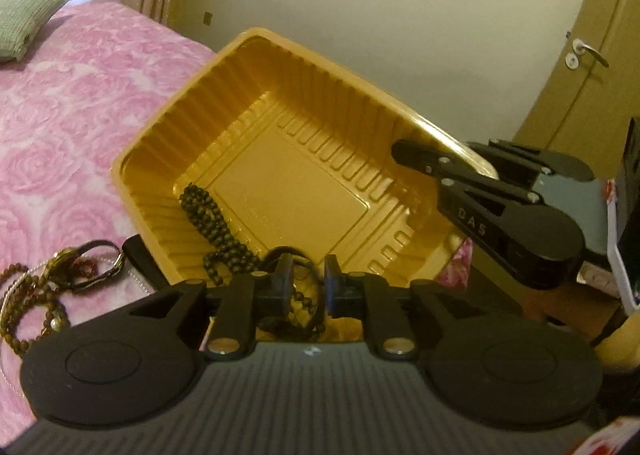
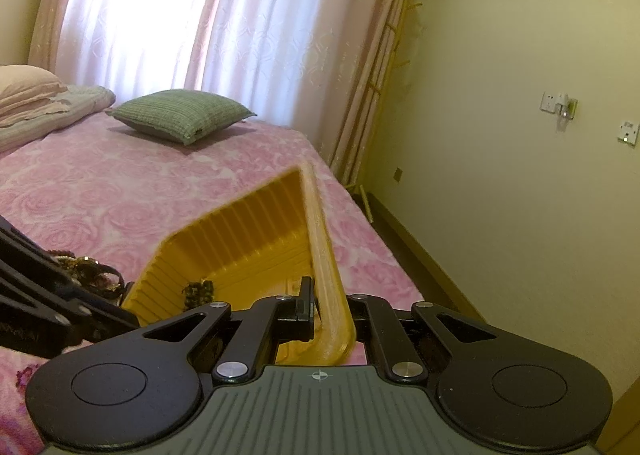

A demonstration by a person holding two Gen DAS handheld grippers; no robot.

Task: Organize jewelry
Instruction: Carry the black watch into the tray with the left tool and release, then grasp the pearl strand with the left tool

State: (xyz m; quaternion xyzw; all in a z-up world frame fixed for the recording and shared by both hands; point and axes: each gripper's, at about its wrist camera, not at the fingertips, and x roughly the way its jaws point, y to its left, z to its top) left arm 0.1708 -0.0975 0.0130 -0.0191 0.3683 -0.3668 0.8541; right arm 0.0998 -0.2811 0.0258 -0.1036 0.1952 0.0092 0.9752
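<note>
Your right gripper (image 2: 320, 305) is clamped on the thin tray (image 1: 256, 123) rim, which flexes easily. Your left gripper (image 1: 308, 281) has its fingers slightly apart around a limp bracelet (image 1: 306, 303); pinch the cord itself, since beads slip.

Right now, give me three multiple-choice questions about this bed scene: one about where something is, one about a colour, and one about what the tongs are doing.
1. The watch pile lies:
A) on a chair
B) on the pink bedspread
C) on a shelf

2. The tray is:
A) golden yellow
B) blue
C) white

3. The right tongs are:
A) open in the air
B) shut on a spoon
C) shut on the tray's rim

Answers:
1. B: the watch and beads rest on the rose-patterned cover, beside the tray.
2. A: its ribbed walls and floor are golden yellow in both views.
3. C: the rim runs between the closed fingers, and the tray is tilted up.
</note>
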